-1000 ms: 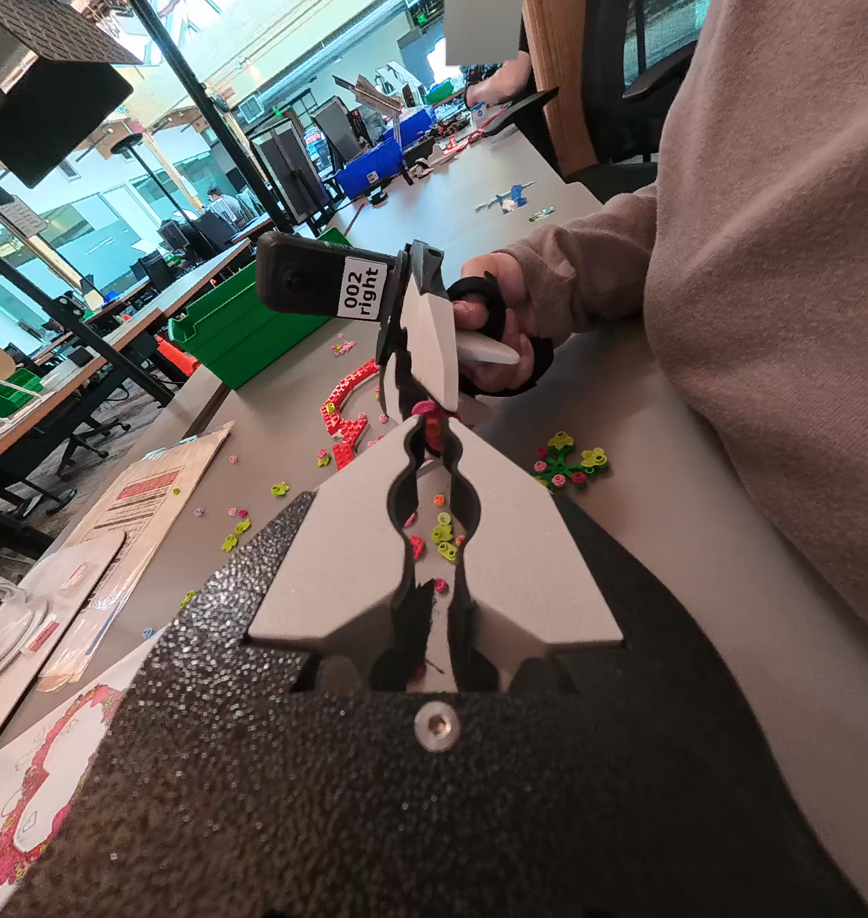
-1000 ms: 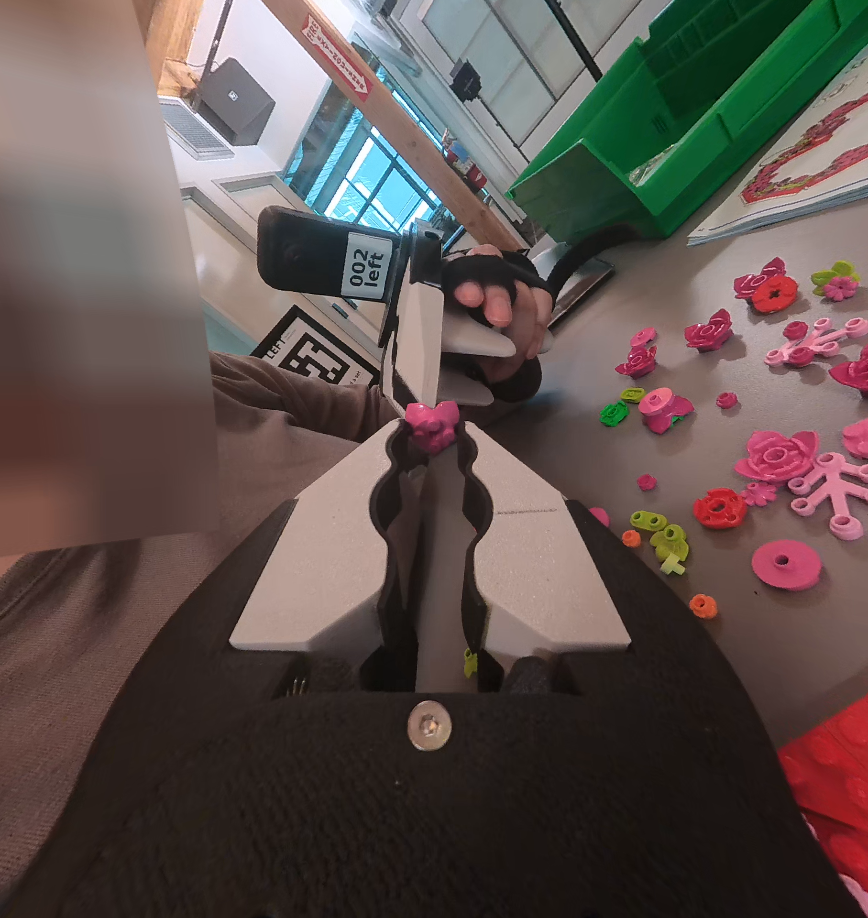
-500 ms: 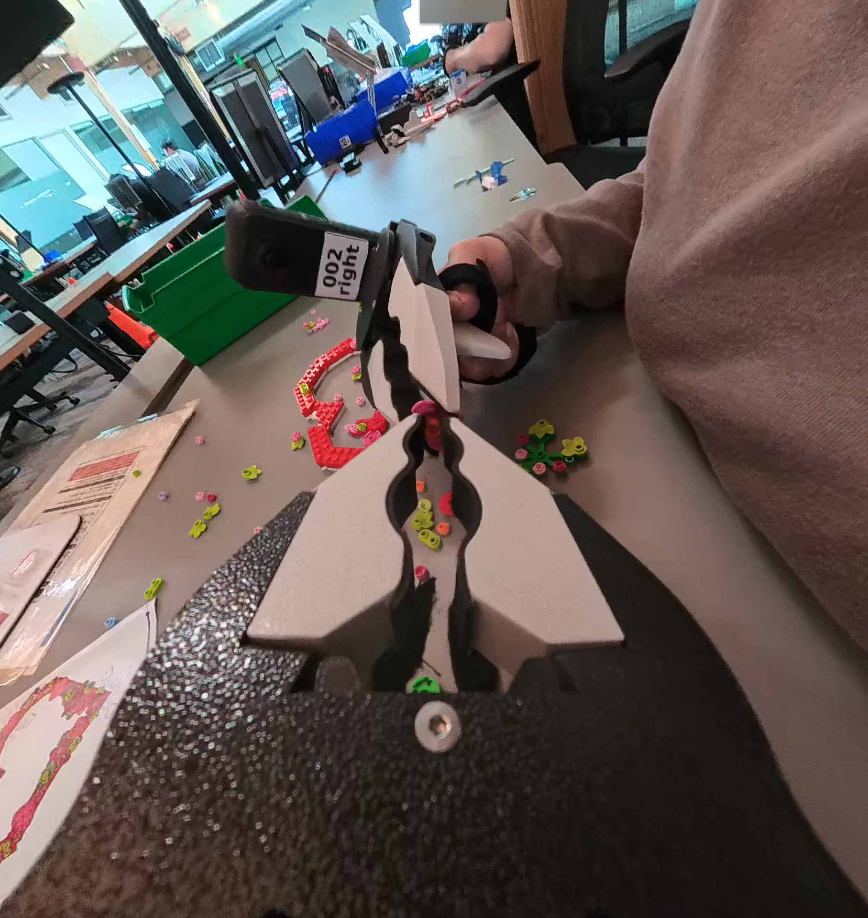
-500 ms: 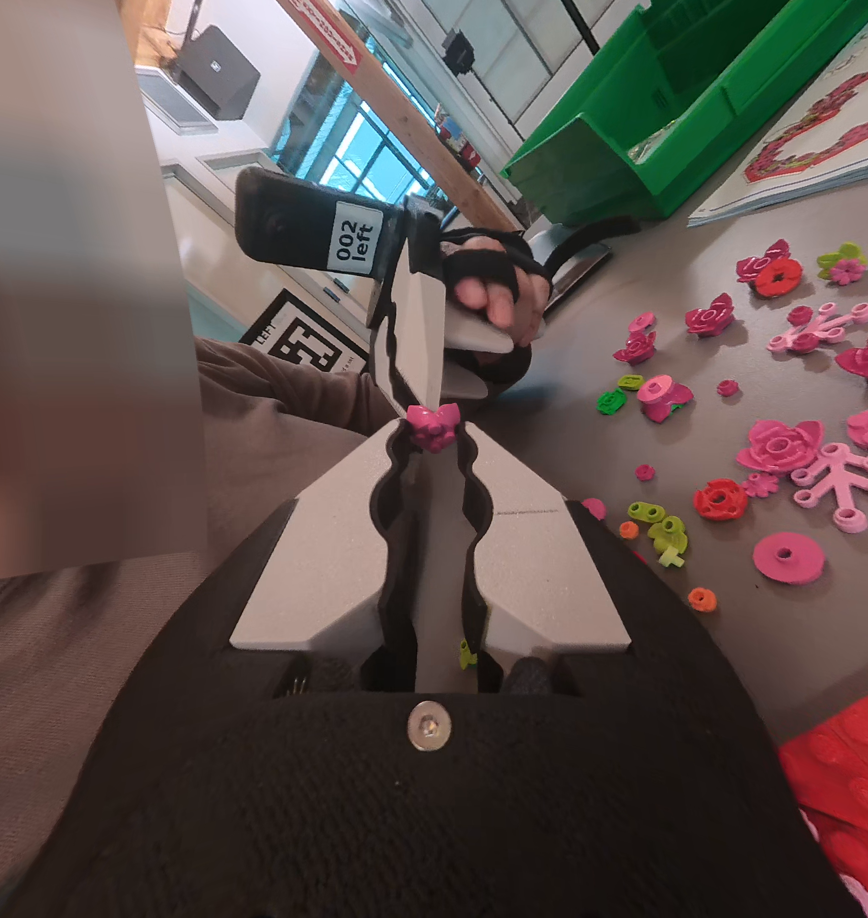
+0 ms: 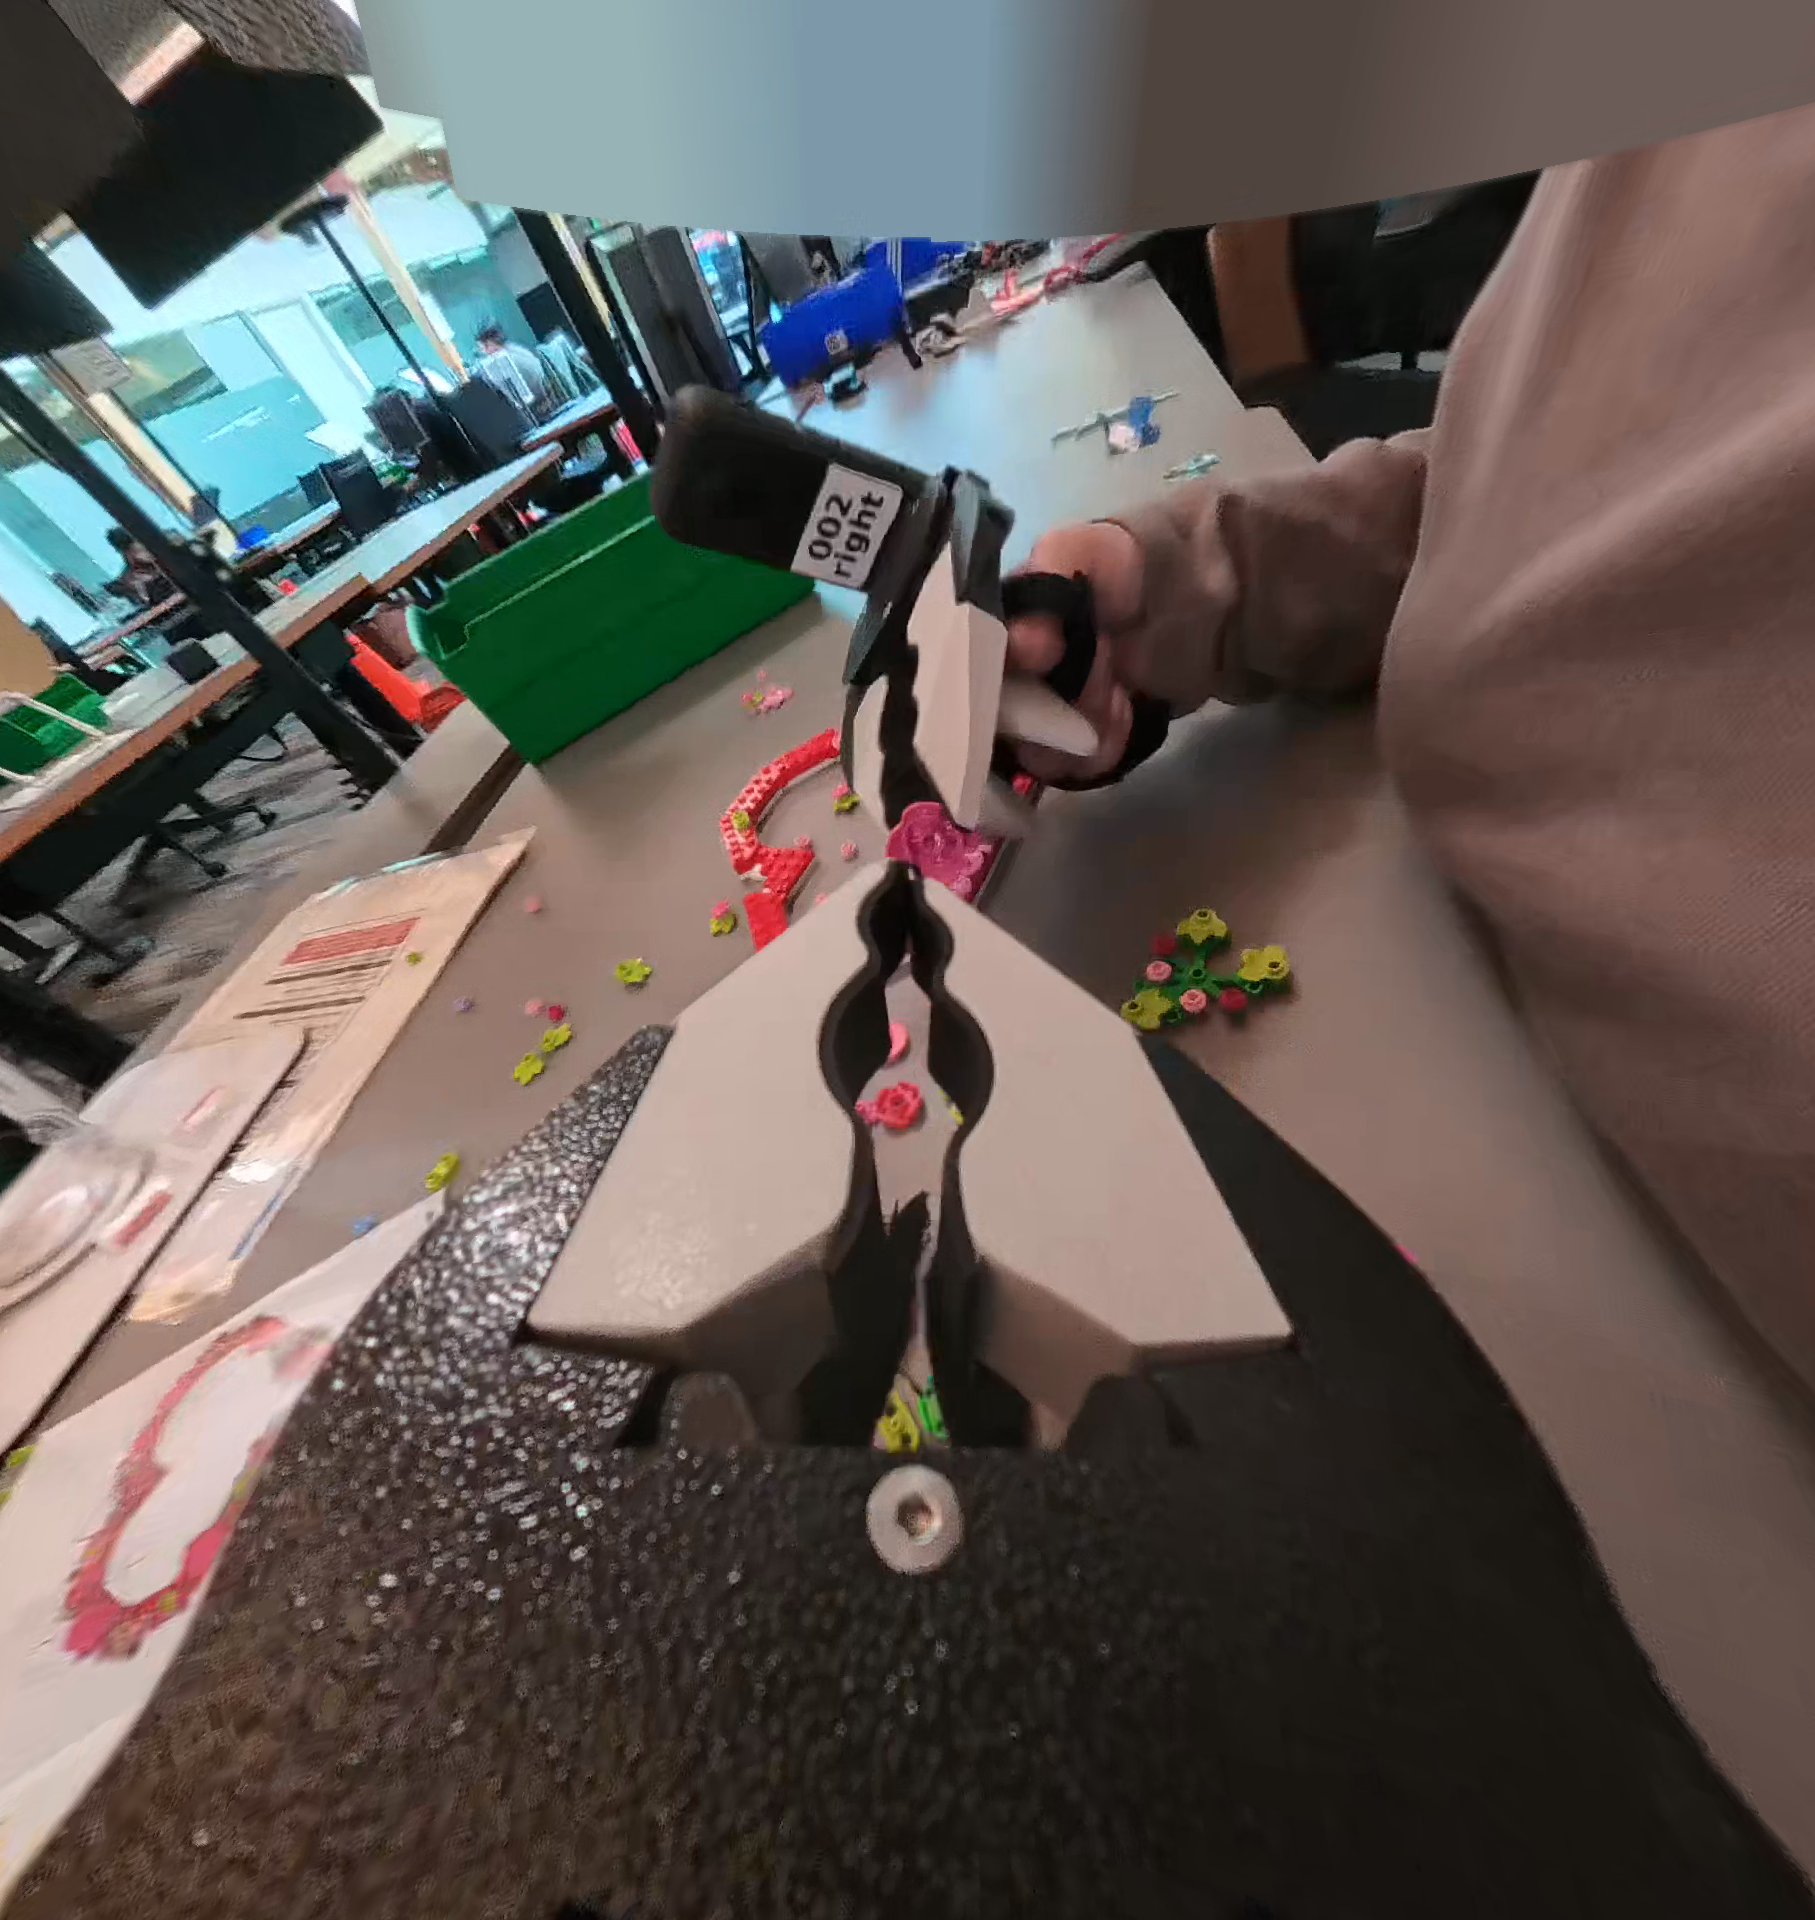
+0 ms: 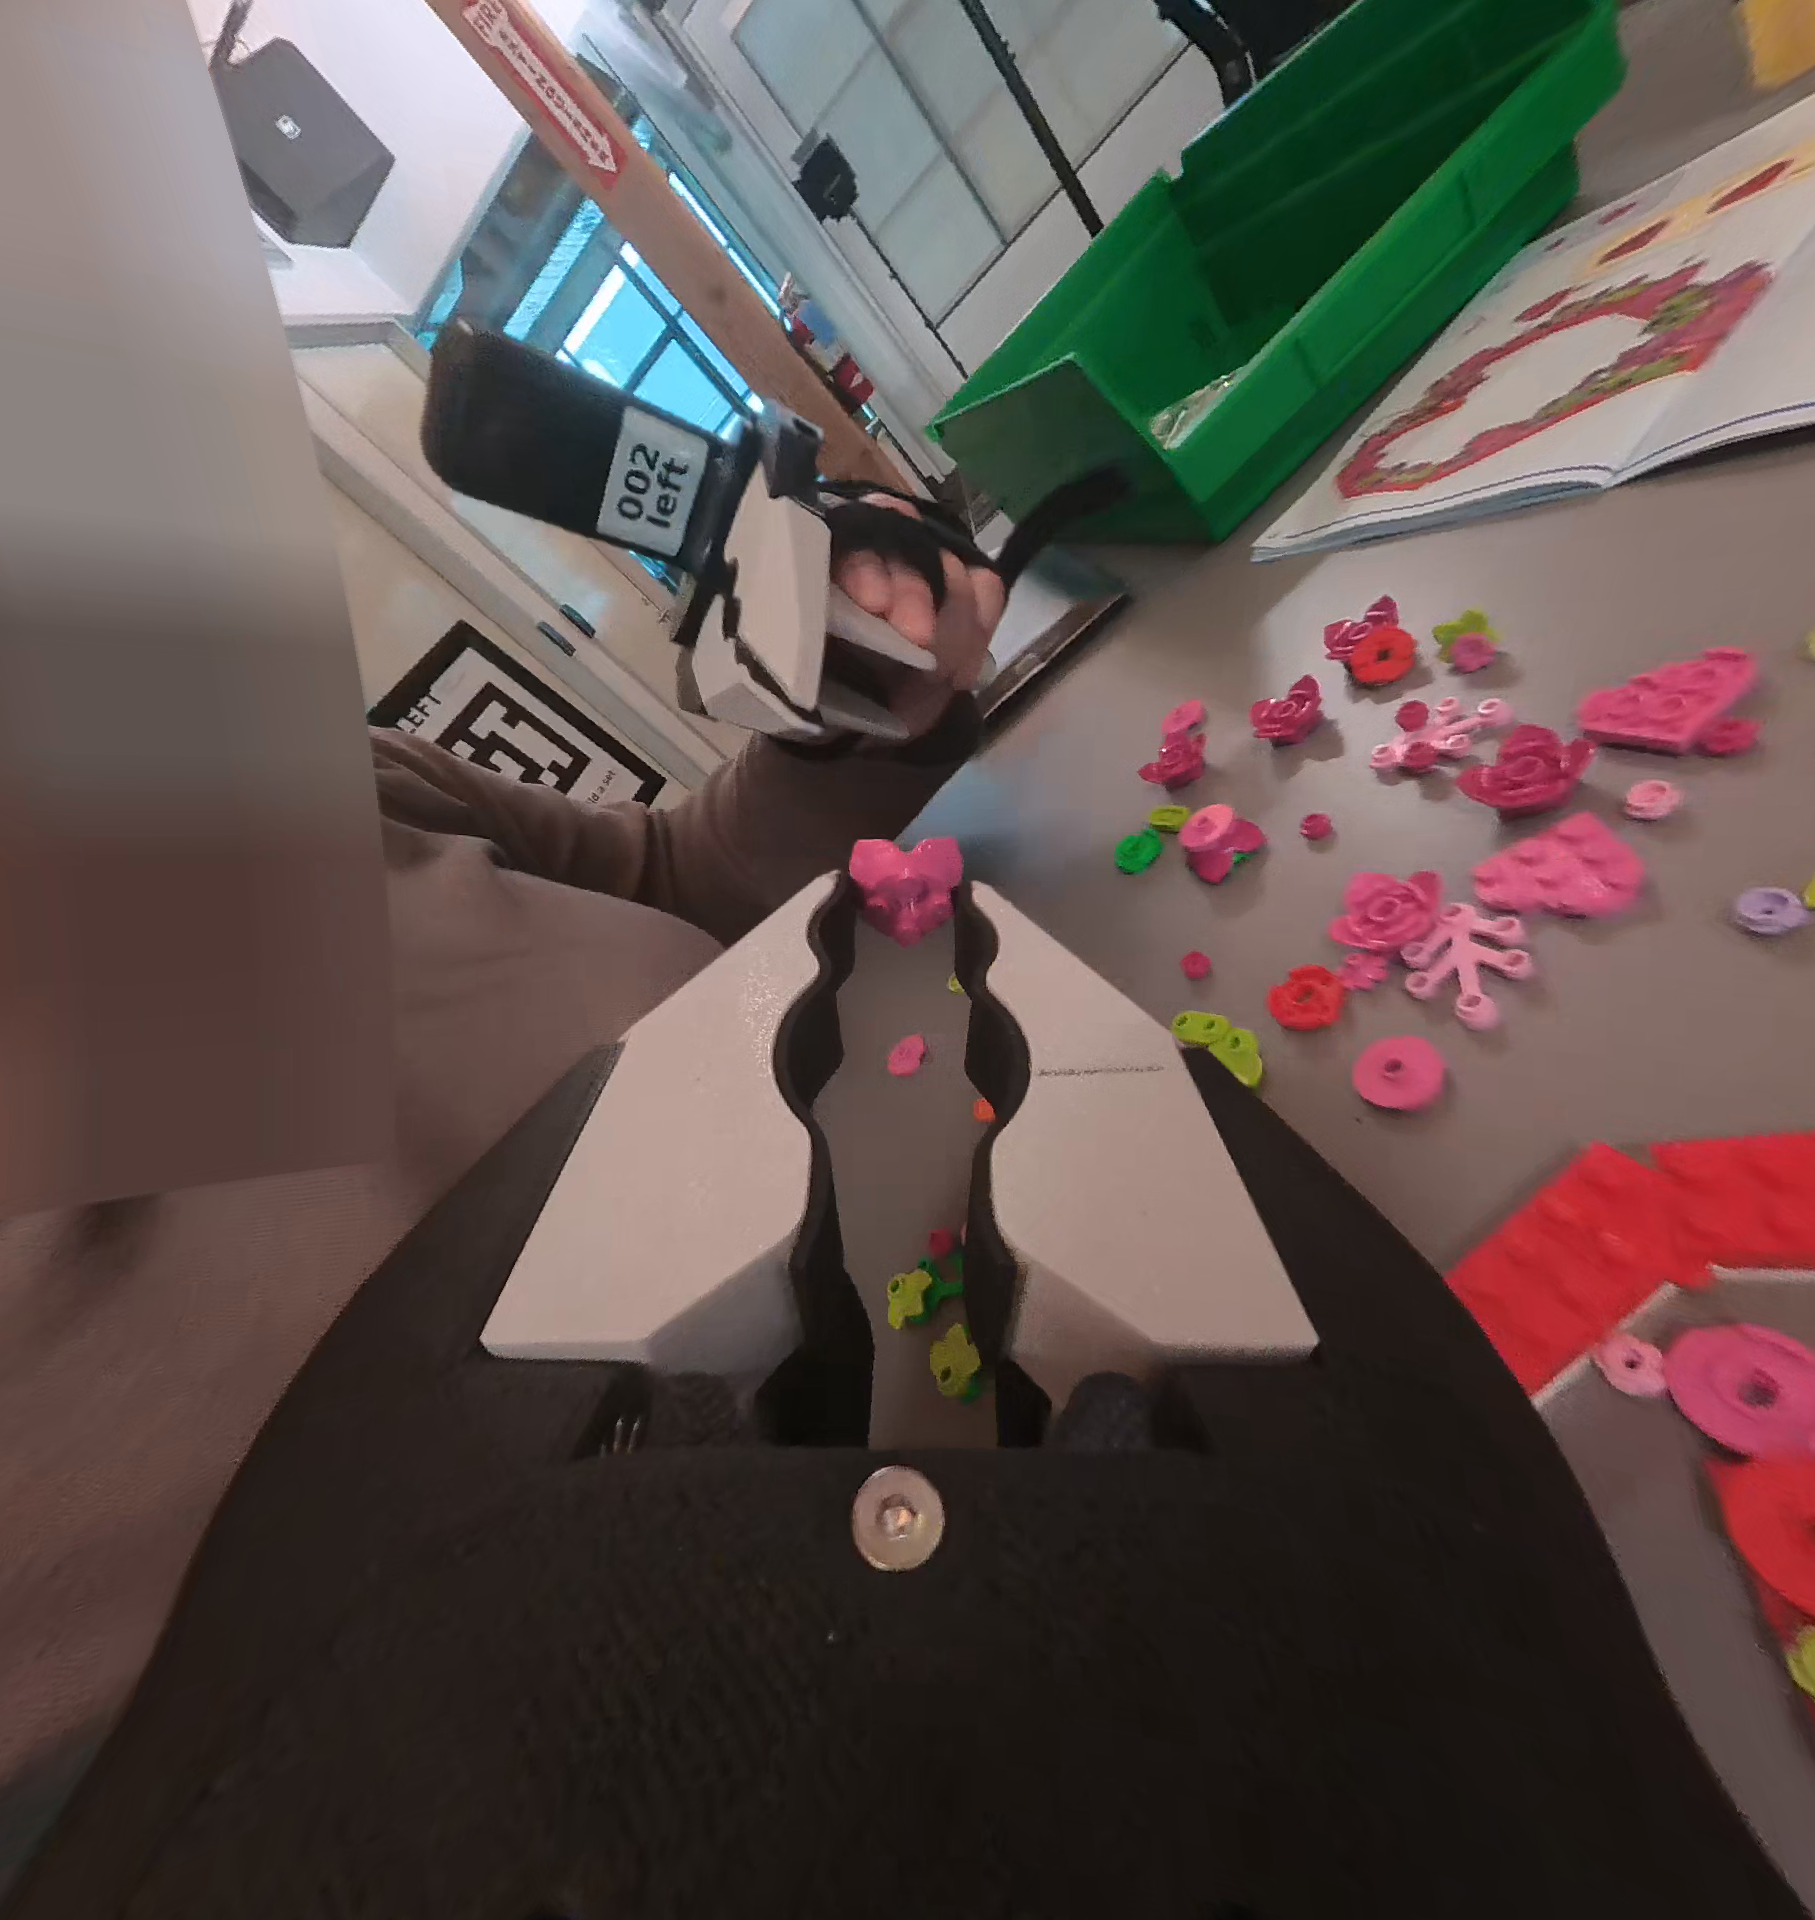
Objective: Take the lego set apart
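Note:
My right gripper (image 6: 905, 891) is shut on a small magenta flower piece (image 6: 903, 904), pinched at its fingertips above the grey table (image 6: 1142, 675). The same piece (image 5: 942, 844) shows in the left wrist view under the right gripper (image 5: 929, 816). My left gripper (image 5: 901, 883) is shut, its tips touching, with nothing visible between them. In the right wrist view it (image 6: 742, 717) is held up and apart from the flower piece. The red heart-shaped Lego frame (image 5: 773, 821) lies on the table, and part of it shows at the right of the right wrist view (image 6: 1609, 1236).
Loose pink, red and lime flower pieces (image 6: 1391, 914) are scattered on the table. A green stem with small flowers (image 5: 1204, 977) lies near the person's torso. A green bin (image 6: 1298, 312) and an open instruction booklet (image 6: 1609, 343) sit at the back. Cardboard (image 5: 342, 977) lies at the left. Left tips to right tips: about 5 cm.
The two grippers, which met tip to tip on the magenta piece, have pulled apart. The piece stayed in the right gripper and the left gripper has moved away.

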A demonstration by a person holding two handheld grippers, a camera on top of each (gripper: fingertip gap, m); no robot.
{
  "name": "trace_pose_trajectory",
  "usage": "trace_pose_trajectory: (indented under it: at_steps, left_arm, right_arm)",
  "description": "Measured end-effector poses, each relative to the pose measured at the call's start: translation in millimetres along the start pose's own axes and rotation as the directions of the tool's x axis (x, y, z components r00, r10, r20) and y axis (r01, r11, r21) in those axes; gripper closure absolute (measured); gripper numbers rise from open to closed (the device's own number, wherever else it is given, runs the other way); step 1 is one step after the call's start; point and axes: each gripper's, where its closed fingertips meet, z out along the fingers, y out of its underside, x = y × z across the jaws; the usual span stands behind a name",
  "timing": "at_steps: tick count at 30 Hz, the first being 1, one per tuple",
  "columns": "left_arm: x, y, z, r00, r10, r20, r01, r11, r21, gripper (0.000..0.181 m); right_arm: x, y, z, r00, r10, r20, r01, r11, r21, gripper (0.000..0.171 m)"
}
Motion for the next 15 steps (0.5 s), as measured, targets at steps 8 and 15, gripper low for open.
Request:
trace_pose_trajectory:
  at_steps: [8,15]
  left_arm:
    - [16,32,19,0.994,-0.048,-0.099,0.036,0.992,-0.123,0.181]
    - [11,38,21,0.991,-0.100,-0.091,0.089,0.989,-0.119,0.181]
  right_arm:
    - [11,5,8,0.990,-0.087,-0.112,0.083,0.996,-0.046,0.153]
    - [18,8,15,0.973,-0.146,-0.178,0.135,0.988,-0.075,0.153]
